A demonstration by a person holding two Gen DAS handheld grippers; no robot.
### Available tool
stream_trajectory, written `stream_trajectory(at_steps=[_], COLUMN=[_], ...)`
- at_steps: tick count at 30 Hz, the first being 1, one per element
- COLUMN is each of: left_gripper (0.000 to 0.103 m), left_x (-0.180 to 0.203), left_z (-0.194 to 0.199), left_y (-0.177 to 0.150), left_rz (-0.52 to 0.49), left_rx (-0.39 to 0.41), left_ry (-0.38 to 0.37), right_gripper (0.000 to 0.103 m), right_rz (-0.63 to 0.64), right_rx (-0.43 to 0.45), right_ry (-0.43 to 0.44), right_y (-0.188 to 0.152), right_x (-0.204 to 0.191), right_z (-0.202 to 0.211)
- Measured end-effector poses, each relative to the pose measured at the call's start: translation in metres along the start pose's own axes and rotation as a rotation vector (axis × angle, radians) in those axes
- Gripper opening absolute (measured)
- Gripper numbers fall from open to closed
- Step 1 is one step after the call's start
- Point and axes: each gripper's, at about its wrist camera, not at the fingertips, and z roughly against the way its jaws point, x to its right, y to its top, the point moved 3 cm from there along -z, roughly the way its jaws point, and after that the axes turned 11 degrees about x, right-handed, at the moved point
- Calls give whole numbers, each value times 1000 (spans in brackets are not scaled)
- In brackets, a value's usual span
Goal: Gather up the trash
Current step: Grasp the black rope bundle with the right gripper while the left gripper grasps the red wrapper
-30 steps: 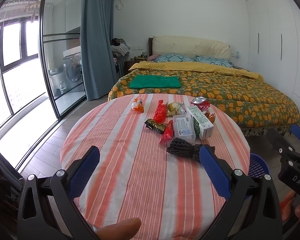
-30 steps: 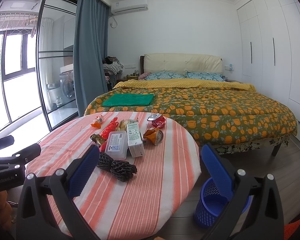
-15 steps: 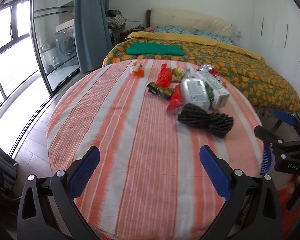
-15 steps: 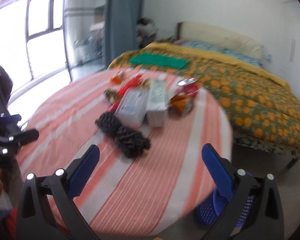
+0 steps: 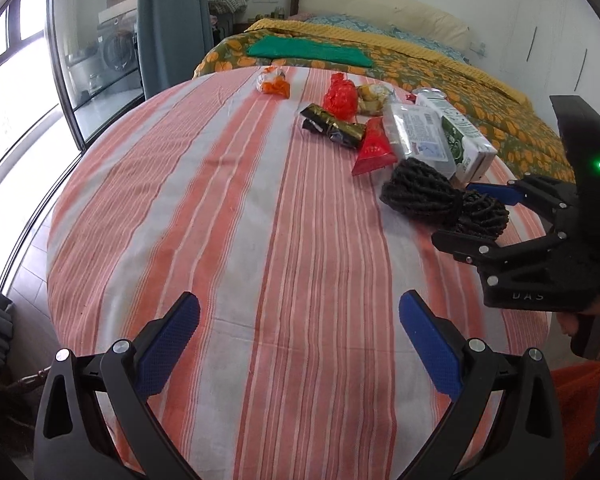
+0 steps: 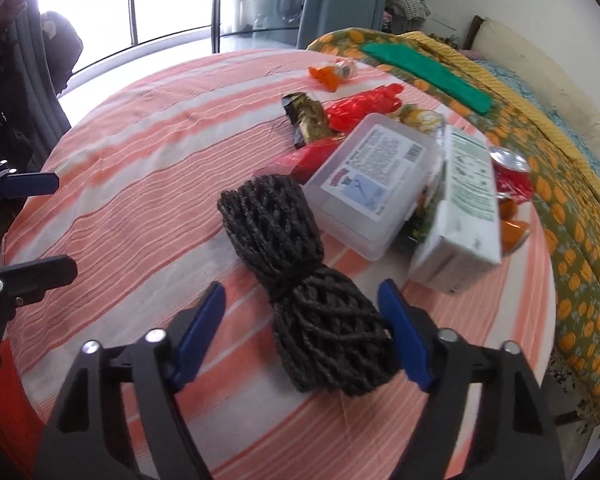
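Note:
A black foam net bundle [image 6: 312, 276] lies on the round striped table [image 6: 132, 184]. My right gripper [image 6: 300, 328] is open, its blue pads on either side of the bundle's near end, not closed on it. In the left wrist view the bundle [image 5: 440, 196] sits at the right, with the right gripper [image 5: 476, 210] around it. Behind it lie a clear plastic box [image 6: 372, 184], a green-white carton [image 6: 466, 196], a red can [image 6: 512, 172] and red [image 6: 364, 108], gold-black [image 6: 308, 120] and orange [image 6: 328, 74] wrappers. My left gripper [image 5: 300, 332] is open and empty over the near table.
A bed with an orange-patterned quilt [image 5: 480, 80] and a folded green cloth [image 5: 308, 52] stands just behind the table. Glass doors and a grey curtain [image 5: 172, 20] are at the left.
Both grippers have dropped toward the table. The right gripper has moved in over the black net bundle, which now sits between its pads. The left gripper now looks down on the near table.

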Motion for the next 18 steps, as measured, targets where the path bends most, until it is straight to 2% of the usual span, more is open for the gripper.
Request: stream_trajectory(at_steps=[1,3,8,12,15,18], left_gripper=[99,99,99,99,99,99], left_x=[0,-1,3,12,17,28], left_z=[-3,-8,-17,-22,-30,-44], left_y=[-1,-2,-3,-2,10,41], left_rz=[7,17,-3,-50,-35,-61], left_rx=[-4,-8,-20,-48,-52,-14], left_ry=[-2,-13,4,12,-33,-93], right_gripper=[51,46,44,44,44,44], right_rz=[-13,-62,-180,-334,-442,-502], right_rx=[-1,6,54,92,125,144], right_ry=[8,30,49,3,-47,-60], right_y=[-1,-5,-18,-39,-54,-61], right_x=[1,4,13,37,60,73], right_z=[1,8,39,67,82,86])
